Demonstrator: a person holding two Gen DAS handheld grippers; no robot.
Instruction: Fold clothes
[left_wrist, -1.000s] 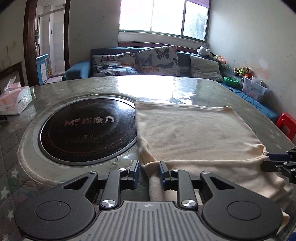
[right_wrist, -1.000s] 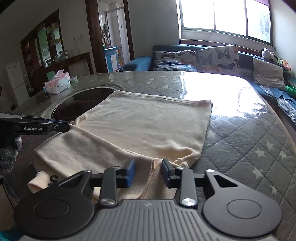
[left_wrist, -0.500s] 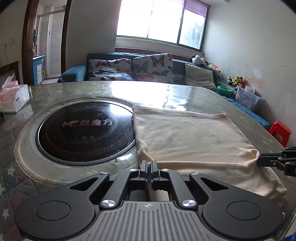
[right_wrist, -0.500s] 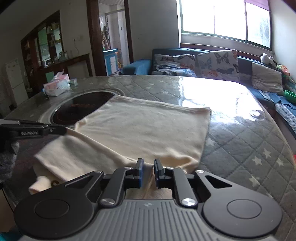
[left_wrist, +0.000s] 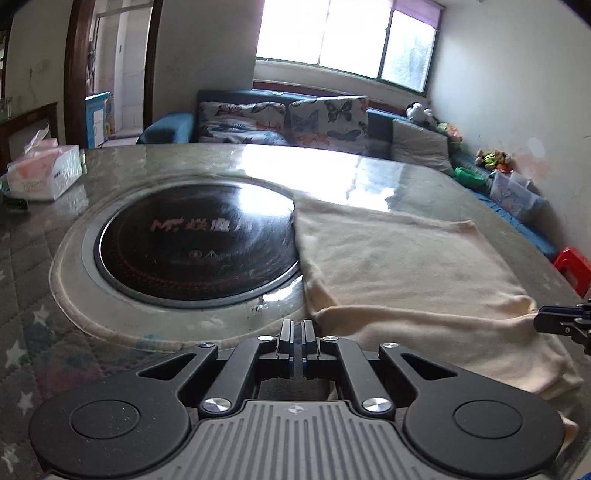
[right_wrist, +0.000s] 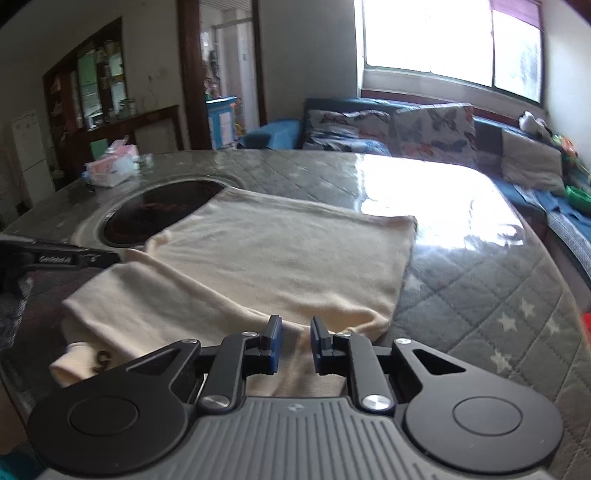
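A cream garment (left_wrist: 406, 266) lies folded on the quilted table, its near part doubled over; it also shows in the right wrist view (right_wrist: 277, 258). My left gripper (left_wrist: 296, 332) is shut with nothing between its pads, just left of the garment's near left corner. My right gripper (right_wrist: 294, 332) is open over the garment's near right edge, cloth showing between its fingers. Each gripper's tip shows at the edge of the other view: the right one (left_wrist: 557, 321) and the left one (right_wrist: 70, 258).
A round black hotplate (left_wrist: 192, 240) is set in the table (right_wrist: 480, 277) left of the garment. A tissue box (left_wrist: 44, 173) stands at the far left. A sofa with butterfly cushions (left_wrist: 295, 122) runs behind the table. A red stool (left_wrist: 572, 266) stands at the right.
Both grippers closed half a second ago. Now the left stays shut but has come off the garment and moved left; the right has opened again and pulled back slightly.
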